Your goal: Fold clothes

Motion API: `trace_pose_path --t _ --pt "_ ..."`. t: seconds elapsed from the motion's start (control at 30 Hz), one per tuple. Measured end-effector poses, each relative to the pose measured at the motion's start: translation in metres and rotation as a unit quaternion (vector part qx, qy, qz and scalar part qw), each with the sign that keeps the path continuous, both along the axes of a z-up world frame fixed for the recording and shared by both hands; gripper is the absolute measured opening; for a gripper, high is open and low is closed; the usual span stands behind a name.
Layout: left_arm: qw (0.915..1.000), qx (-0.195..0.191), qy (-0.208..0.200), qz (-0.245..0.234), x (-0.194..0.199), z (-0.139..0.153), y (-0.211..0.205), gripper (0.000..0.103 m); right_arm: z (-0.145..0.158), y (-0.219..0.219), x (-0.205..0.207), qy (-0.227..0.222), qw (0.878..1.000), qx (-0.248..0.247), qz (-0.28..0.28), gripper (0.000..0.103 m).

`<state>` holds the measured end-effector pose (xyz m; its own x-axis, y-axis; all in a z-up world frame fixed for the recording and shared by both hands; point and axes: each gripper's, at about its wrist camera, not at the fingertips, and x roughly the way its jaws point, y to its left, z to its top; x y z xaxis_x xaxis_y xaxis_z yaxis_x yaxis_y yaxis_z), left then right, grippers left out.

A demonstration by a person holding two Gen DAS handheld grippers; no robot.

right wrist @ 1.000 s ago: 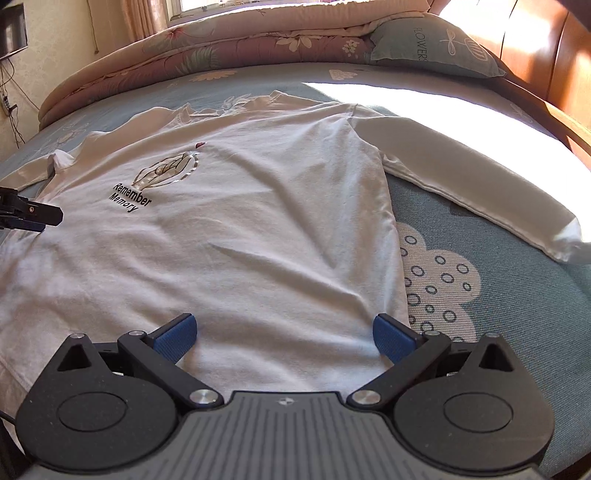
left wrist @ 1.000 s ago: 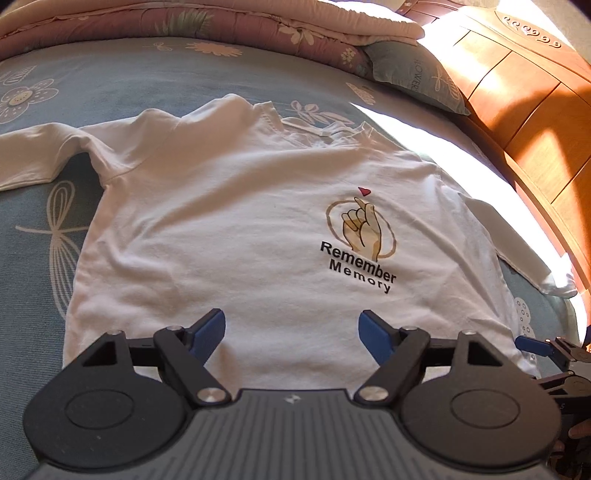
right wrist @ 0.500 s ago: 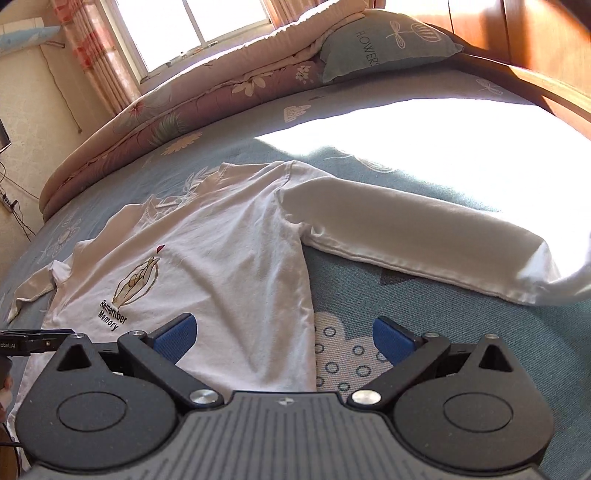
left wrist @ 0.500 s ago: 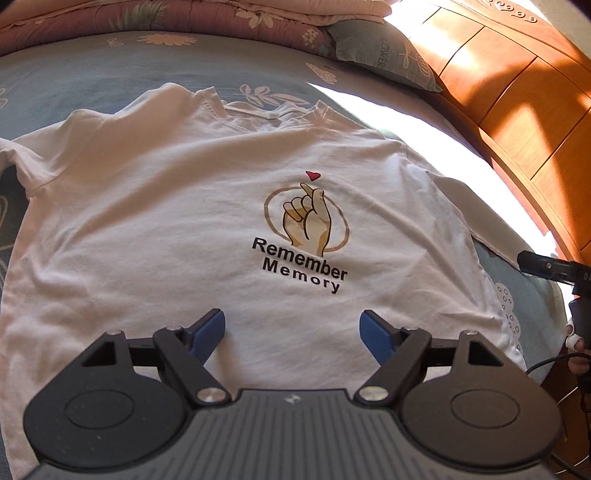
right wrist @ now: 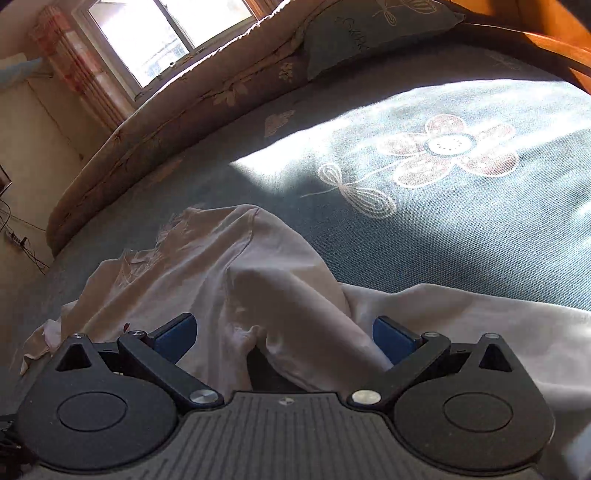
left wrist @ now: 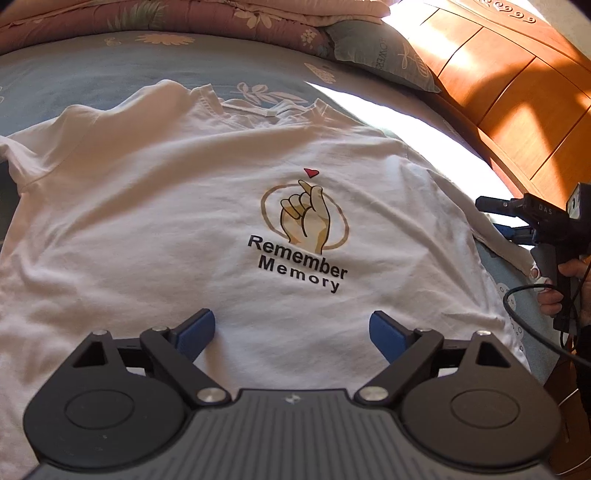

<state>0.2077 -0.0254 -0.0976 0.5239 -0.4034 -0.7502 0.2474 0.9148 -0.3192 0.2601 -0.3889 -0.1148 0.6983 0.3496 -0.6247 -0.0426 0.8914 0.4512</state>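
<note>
white shirt [left wrist: 177, 229] spread print-up on the blue bedsheet [right wrist: 461, 229], left gripper [left wrist: 291, 330] above the shirt's hem, jaws just widened, nothing between them, right gripper [right wrist: 282, 332] wide apart over the shirt's bunched sleeve, pads not pressing it

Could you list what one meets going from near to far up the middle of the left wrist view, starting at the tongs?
Left tongs → white shirt, first its "Remember Memory" print, then its collar → blue bedsheet → folded floral quilt.
</note>
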Motion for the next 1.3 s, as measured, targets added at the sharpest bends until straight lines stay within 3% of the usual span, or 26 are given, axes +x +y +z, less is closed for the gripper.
trace_pose_path --t 0.23,0.3,0.4,0.47,0.53,0.6,0.67,0.8,0.97,1.03,1.1,1.2,1.3 --pt "0.9999 0.016 -0.004 0.0 0.0 -0.001 -0.009 0.098 -0.002 0.023 -0.036 -0.01 0.998 -0.045 0.033 0.103" --pt "0.9999 0.01 -0.003 0.003 0.0 -0.001 -0.007 0.098 0.005 0.02 -0.036 -0.003 0.999 -0.041 0.032 0.103" --pt "0.9999 -0.006 -0.001 0.008 0.0 -0.002 -0.001 0.098 0.021 0.007 -0.039 -0.03 0.999 -0.026 0.03 0.103" --pt "0.9999 -0.009 0.001 0.01 0.001 -0.002 0.0 0.098 0.029 -0.01 -0.035 -0.041 0.998 -0.027 0.024 0.096" --pt "0.9999 -0.009 0.001 0.01 0.001 -0.001 -0.001 0.098 0.03 -0.031 -0.024 -0.035 0.999 -0.025 0.014 0.074" --pt "1.0 -0.004 0.0 0.008 0.001 -0.001 -0.002 0.098 0.027 -0.052 -0.011 -0.022 1.0 -0.021 0.002 0.06" --pt "1.0 -0.002 0.0 0.006 0.001 -0.001 -0.003 0.098 0.021 -0.067 -0.001 -0.015 1.0 -0.02 0.004 0.058" --pt "1.0 -0.005 0.001 0.004 0.002 -0.002 -0.002 0.099 0.008 -0.081 0.018 0.003 0.998 0.003 0.061 0.058" --pt "1.0 0.0 0.003 0.004 0.004 -0.002 -0.005 0.1 0.0 -0.076 0.026 0.026 0.992 -0.02 0.121 0.049" --pt "1.0 0.001 0.003 0.004 0.005 -0.002 -0.005 0.1 0.001 -0.072 0.025 0.029 0.989 -0.028 0.145 0.025" --pt "1.0 0.004 0.002 0.004 0.005 -0.002 -0.007 0.101 0.002 -0.065 0.02 0.027 0.984 -0.047 0.167 0.009" --pt "0.9999 0.013 0.001 0.001 0.006 -0.002 -0.01 0.101 0.004 -0.055 0.013 0.016 0.981 -0.089 0.169 0.005" --pt "0.9999 0.016 0.002 0.001 0.006 -0.002 -0.01 0.102 0.014 -0.059 0.013 -0.011 0.986 -0.109 0.129 0.005"
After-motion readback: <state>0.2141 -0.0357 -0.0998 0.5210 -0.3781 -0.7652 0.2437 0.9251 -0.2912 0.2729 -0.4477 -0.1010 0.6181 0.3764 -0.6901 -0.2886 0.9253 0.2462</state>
